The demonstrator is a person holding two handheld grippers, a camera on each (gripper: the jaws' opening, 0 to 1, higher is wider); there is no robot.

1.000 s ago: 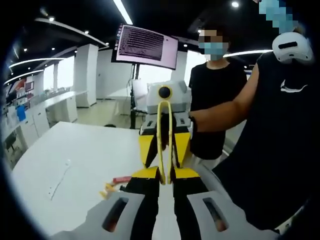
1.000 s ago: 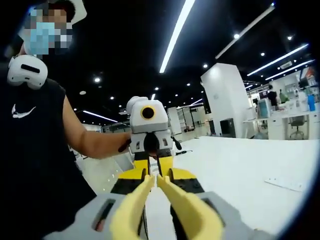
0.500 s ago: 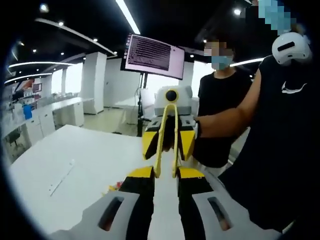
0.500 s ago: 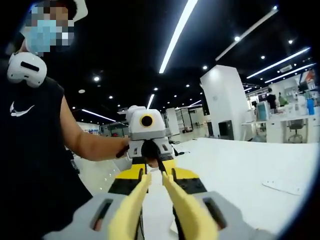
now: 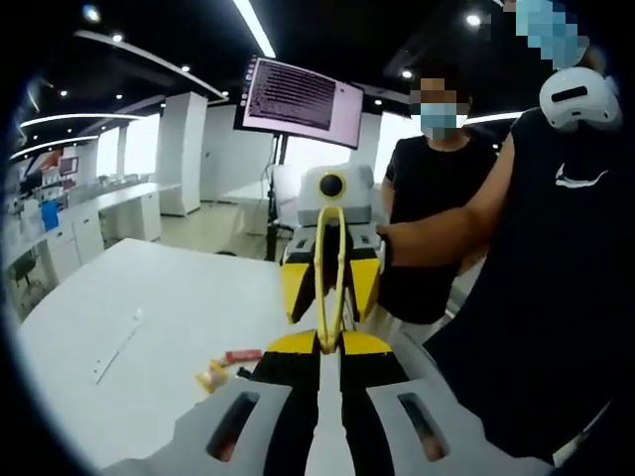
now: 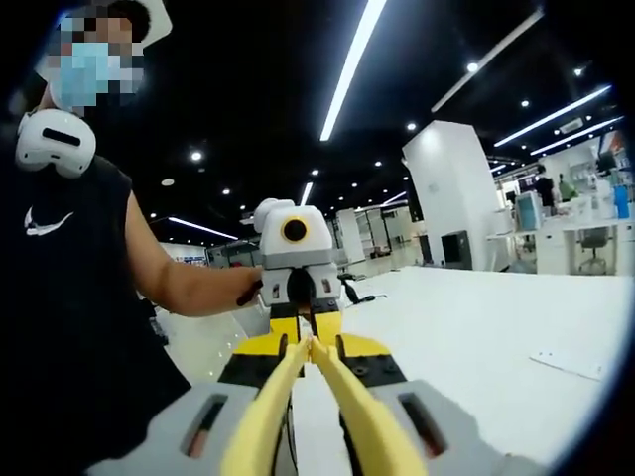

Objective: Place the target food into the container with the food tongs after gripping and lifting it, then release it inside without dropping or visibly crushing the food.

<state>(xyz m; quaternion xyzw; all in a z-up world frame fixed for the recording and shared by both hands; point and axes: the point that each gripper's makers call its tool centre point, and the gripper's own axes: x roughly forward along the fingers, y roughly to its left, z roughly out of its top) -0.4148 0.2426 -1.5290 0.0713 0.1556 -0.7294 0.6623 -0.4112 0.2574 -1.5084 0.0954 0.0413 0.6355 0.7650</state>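
Yellow food tongs (image 5: 319, 268) are clamped in my right gripper (image 6: 310, 345), and their two arms (image 6: 263, 416) meet at the tips. The right gripper (image 5: 329, 288) faces my left gripper (image 5: 325, 342) head-on, held up above a white table (image 5: 169, 297). The left jaws stand almost together, with the tong tips right at their front gap; I cannot tell if they touch. In the right gripper view the left gripper (image 6: 303, 322) hangs just past the tong tips. Small food pieces, a yellow one (image 5: 211, 378) and a red one (image 5: 243, 355), lie on the table, to the left of the jaws in the left gripper view.
A person in black with a mask (image 5: 437, 198) stands behind the table, under a monitor (image 5: 303, 94). The holder's arm (image 5: 437, 233) and dark torso (image 5: 536, 297) take up one side. A thin white strip (image 5: 114, 347) lies on the table. Desks line the room's far side (image 6: 585, 233).
Half a second ago the tongs and the left jaws stood spread; now the tong tips meet and the left jaws are nearly together, as one second ago. Both views shifted slightly.
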